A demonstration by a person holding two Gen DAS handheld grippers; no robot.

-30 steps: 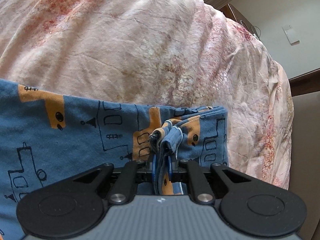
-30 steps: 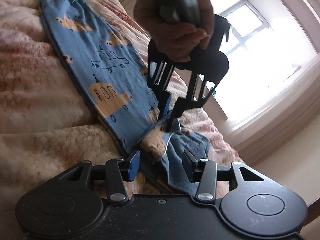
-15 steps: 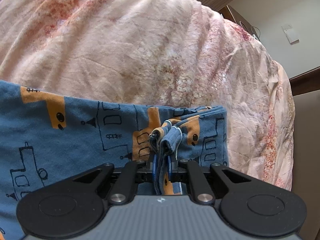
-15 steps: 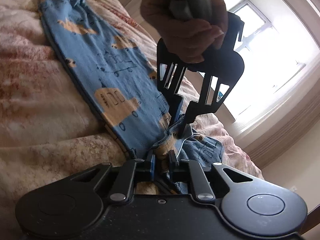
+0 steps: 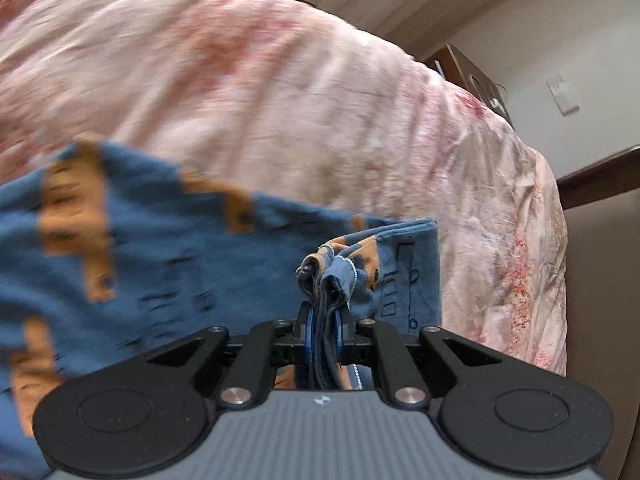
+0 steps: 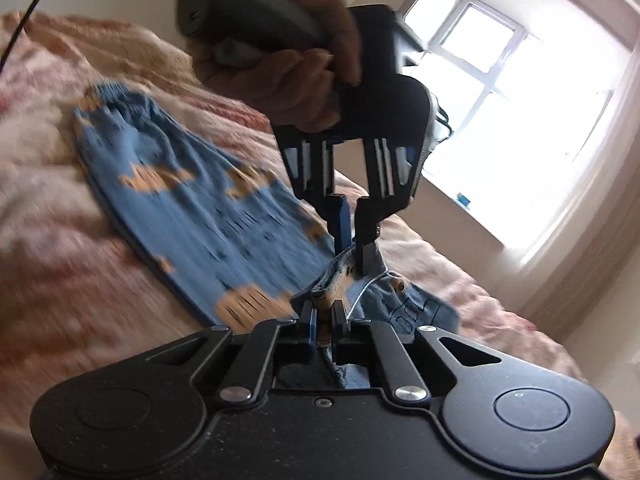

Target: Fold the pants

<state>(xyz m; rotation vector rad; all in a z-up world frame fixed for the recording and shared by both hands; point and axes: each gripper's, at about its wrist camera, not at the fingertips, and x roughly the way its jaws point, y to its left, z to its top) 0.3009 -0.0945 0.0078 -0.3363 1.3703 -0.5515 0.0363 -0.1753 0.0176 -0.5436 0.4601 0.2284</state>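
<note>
On the left wrist view, the left gripper (image 5: 323, 330) is clamped on a bunched hem of the pants (image 5: 168, 264), with folds of blue cloth standing up between its blue pads; the rest of the garment spreads away to the left over the quilt (image 5: 280, 92), and a short flap hangs to the right of the jaws, so the cloth's length runs leftward across the view, not ahead. Much of the fabric is blurred. On the right wrist view, the right gripper (image 6: 322, 320) is likewise closed on a hem edge, a white stitched border showing just beside its pads, and the left gripper (image 6: 354, 224) appears just beyond it, held by a hand (image 6: 288, 80) and pinching the same end of the pants (image 6: 192, 208). From both pairs of jaws the long axis runs up and left to the gathered waistband (image 6: 116, 98), which lies flat on the quilt (image 6: 52, 208) well apart from the grippers. Judging by this, the hem end must travel along that axis toward the waistband, both grippers being about equally near their end
</note>
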